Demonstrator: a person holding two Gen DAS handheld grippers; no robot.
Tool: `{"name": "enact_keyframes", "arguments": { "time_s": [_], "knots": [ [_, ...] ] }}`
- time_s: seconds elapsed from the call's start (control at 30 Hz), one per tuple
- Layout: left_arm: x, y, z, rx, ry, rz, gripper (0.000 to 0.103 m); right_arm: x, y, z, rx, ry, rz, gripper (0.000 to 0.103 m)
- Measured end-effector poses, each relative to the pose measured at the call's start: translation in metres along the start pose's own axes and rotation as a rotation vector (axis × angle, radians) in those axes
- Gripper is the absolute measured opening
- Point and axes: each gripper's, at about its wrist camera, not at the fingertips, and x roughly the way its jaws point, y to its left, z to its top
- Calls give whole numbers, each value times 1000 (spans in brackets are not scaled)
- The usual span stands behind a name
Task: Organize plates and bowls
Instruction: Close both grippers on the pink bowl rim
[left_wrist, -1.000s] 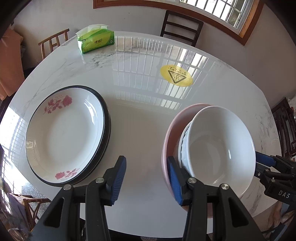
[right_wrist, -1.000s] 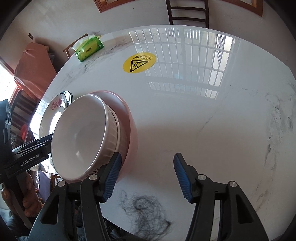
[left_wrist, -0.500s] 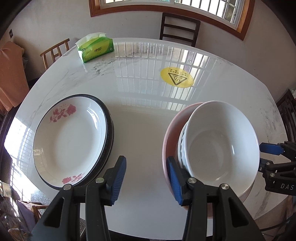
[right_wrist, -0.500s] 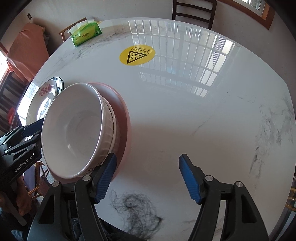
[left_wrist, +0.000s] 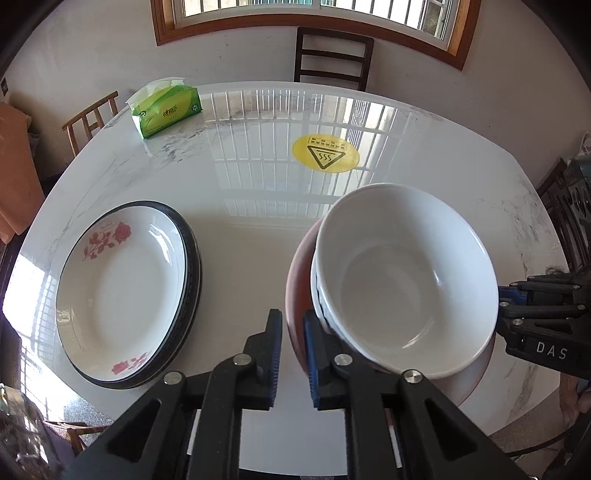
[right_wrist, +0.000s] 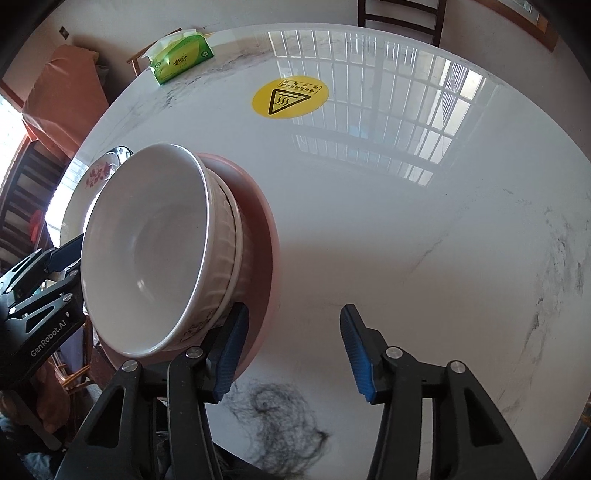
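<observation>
left gripper (left_wrist: 291, 349): fingers clenched on pink plate (left_wrist: 297, 280) rim | right gripper (right_wrist: 291, 349): fingers released, beside pink plate | white bowl (left_wrist: 402, 277): on pink plate

From your left gripper's (left_wrist: 291, 354) camera, the table (left_wrist: 258, 229) carries two stacks. At your left, a flowered plate (left_wrist: 122, 288) sits on a second plate (left_wrist: 194, 258) beneath it. At your right, a bowl (left_wrist: 402, 277) is nested in another bowl (left_wrist: 317, 291), both on a wide plate (left_wrist: 297, 280). Your left gripper's fingers straddle that plate's near-left rim. Behind the stacks, a warning sticker (left_wrist: 325, 153) lies on the table; a tissue pack (left_wrist: 166, 109) sits far left. A chair (left_wrist: 332, 57) stands behind the table. Your right gripper (right_wrist: 291, 350) sits just right of the bowl stack.
</observation>
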Motion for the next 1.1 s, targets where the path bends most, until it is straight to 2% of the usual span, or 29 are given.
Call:
{"name": "enact_keyframes", "arguments": {
  "time_s": [0.07,0.13,0.33,0.47,0.57,0.67,0.77,0.83,0.93,1.1],
  "knots": [
    [0,-1,-1,-3,-11,0,9,-1,5,0,-8,-8,24,22],
    [1,7,0,-39,-2,-51,9,-1,11,-1,-14,-11,30,16],
    [3,11,2,-50,21,-83,8,-2,7,-3,10,-35,66,17],
    [7,23,4,-112,53,-164,8,-1,7,-5,5,-44,65,17],
    [8,22,6,-106,63,-170,8,-3,5,-7,9,-52,80,17],
    [7,18,7,-89,68,-160,8,-4,11,-9,-29,-58,43,17],
    [12,25,9,-155,83,-186,8,-5,15,-10,-60,-66,14,18],
    [13,30,9,-193,90,-206,8,-6,13,-9,-47,-69,27,19],
    [12,28,9,-158,85,-193,7,-7,10,-10,-41,-79,41,19],
    [12,36,5,-201,76,-230,7,-7,1,-13,13,-97,114,19]
  ]
}}
